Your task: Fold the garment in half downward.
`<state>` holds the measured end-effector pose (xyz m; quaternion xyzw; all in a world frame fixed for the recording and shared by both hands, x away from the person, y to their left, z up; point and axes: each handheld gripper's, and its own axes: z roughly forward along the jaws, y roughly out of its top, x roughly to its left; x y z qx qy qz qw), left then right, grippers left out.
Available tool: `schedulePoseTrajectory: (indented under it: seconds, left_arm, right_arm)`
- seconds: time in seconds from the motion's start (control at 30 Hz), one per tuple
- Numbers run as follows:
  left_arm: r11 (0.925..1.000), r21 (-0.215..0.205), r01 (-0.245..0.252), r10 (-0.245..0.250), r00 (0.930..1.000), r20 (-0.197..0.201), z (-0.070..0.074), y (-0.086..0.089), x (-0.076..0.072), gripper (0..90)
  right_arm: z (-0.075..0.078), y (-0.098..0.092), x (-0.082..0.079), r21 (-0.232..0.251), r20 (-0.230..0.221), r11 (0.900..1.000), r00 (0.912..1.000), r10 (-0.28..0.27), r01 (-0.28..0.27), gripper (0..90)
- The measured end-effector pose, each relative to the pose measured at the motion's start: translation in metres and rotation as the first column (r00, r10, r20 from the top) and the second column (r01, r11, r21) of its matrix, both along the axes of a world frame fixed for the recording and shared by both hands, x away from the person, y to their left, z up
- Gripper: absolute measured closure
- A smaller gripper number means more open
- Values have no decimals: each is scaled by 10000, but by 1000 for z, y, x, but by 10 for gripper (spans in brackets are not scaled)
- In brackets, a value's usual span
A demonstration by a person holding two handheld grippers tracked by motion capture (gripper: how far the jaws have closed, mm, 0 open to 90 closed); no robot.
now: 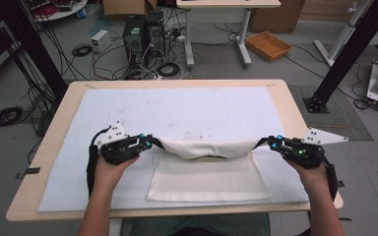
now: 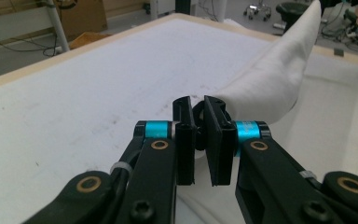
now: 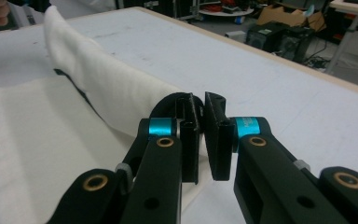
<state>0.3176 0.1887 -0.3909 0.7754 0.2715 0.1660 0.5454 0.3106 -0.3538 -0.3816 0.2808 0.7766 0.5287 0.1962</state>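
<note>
A white cloth (image 1: pixel 209 179) lies partly flat on the near middle of the white mat (image 1: pixel 177 105). Its far edge is lifted into a sagging roll (image 1: pixel 202 147) strung between my two grippers. My left gripper (image 1: pixel 152 142) is shut on the roll's left end, my right gripper (image 1: pixel 270 143) on its right end. In the left gripper view the jaws (image 2: pixel 199 105) pinch a corner, and the cloth (image 2: pixel 270 79) runs away to the upper right. In the right gripper view the jaws (image 3: pixel 199 102) pinch the other corner, with the cloth (image 3: pixel 107 84) stretching off to the upper left.
The mat covers most of a wooden table (image 1: pixel 54 147). Behind the table, on the floor, stand computer cases (image 1: pixel 142 32), loose cables (image 1: pixel 160 69), an orange tray (image 1: pixel 268 45) and a desk's legs (image 1: pixel 189 39). Black frame posts (image 1: pixel 342 54) rise at both sides.
</note>
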Motion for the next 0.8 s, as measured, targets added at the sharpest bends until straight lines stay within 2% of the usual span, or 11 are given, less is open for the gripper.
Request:
schedulePoseTrajectory:
  seconds: [0.13,0.27,0.33,0.37,0.43,0.47,0.5,0.57,0.6,0.67,0.8]
  left_arm:
    - [9998,-61,210,-211,9996,-184,-11,3,-14,828]
    - [9988,199,447,-438,9981,-431,-23,-1,-26,828]
    - [9984,129,557,-550,9971,-528,-29,-3,-33,823]
    - [9985,82,544,-538,9969,-568,-32,-2,-36,802]
    - [9994,-221,258,-275,9964,-804,-36,1,-40,657]
    - [9996,-276,73,-100,9949,-999,-36,4,-42,610]
    - [9997,-196,-157,136,9948,-1005,-37,7,-43,610]
    - [9988,-165,-450,431,9939,-1012,-38,9,-46,583]
    - [9990,-155,-424,404,9929,-1117,-39,7,-46,576]
    - [9993,210,-303,327,9919,-1229,-41,3,-46,546]
    - [9972,722,-172,282,9875,-1552,-50,-10,-44,519]
  right_arm:
    - [-15,-2,-15,-192,-175,9997,9997,174,-177,857]
    - [-26,-1,-29,-335,-279,9989,9991,319,-328,857]
    - [-32,0,-36,-462,-420,9982,9985,362,-381,852]
    - [-35,-1,-38,-467,-469,9979,9980,419,-440,845]
    - [-41,-3,-43,-416,-591,9978,9970,492,-517,797]
    - [-43,-4,-46,-314,-756,9981,9959,501,-526,700]
    - [-45,-6,-47,-252,-630,9984,9968,496,-513,655]
    - [-48,-10,-52,-124,-563,9992,9977,367,-374,633]
    - [-48,-11,-53,-25,-632,9996,9976,278,-280,616]
    - [-49,-14,-54,74,-677,9999,9976,131,-127,616]
    - [-53,-11,-55,-169,-854,9998,9963,40,-55,616]
